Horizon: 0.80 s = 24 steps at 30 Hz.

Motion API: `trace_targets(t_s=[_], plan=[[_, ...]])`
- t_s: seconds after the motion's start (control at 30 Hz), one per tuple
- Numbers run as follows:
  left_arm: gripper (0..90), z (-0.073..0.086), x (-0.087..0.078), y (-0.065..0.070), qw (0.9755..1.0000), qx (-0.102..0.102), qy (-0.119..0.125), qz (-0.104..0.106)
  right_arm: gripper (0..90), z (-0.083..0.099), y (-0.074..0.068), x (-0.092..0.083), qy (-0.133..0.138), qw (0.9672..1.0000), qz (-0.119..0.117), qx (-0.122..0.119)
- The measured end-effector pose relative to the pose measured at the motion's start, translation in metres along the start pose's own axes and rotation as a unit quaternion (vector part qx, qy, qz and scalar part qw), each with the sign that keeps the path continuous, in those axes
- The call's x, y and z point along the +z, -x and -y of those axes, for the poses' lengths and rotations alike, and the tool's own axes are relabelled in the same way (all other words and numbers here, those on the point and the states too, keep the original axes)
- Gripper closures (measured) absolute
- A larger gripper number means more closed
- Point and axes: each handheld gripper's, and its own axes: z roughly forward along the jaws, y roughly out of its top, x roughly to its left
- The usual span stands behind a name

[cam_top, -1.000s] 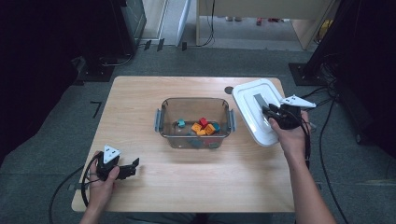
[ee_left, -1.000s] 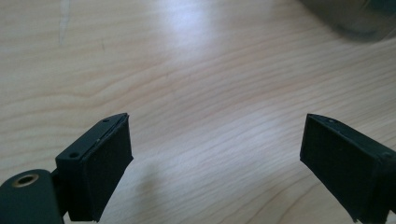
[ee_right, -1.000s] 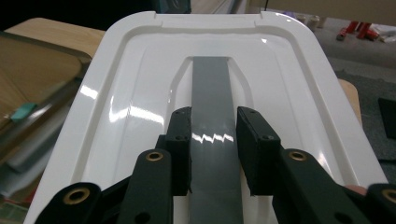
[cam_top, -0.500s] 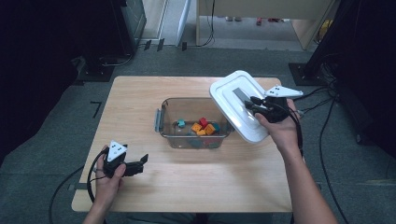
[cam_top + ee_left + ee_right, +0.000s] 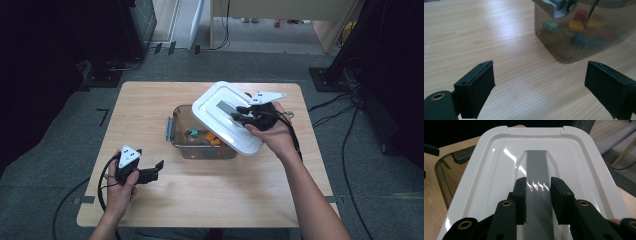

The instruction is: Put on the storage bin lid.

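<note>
The right gripper (image 5: 538, 195) clamps the grey handle (image 5: 537, 170) of the rigid, light, glossy white lid (image 5: 225, 117); the left gripper (image 5: 544, 87) is wide open, empty.

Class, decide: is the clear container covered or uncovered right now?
Uncovered: the right gripper holds the white lid tilted above the clear container.

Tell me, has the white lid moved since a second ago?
Yes. The white lid, clamped by its grey handle in the right hand-held gripper, has travelled left from beside the clear container to tilt above it.
</note>
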Motion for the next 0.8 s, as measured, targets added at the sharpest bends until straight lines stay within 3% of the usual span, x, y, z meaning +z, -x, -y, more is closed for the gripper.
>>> trace_targets(t_s=[0.17,0.43,0.8], plan=[[9.2,-0.003,0.003,0.003,1.0,0.002,0.001,0.005,68.1,-0.004,-0.005,0.02,-0.013,0.9995,-0.026,-0.013],[9.2,-0.009,0.005,0.006,0.9999,0.005,0.006,0.011,68.1,-0.01,-0.017,0.037,-0.031,0.9975,-0.053,-0.034],[9.2,-0.018,0.007,0.01,0.9997,0.001,0.016,0.02,68.1,-0.018,-0.024,0.053,-0.058,0.9897,-0.106,-0.077]])
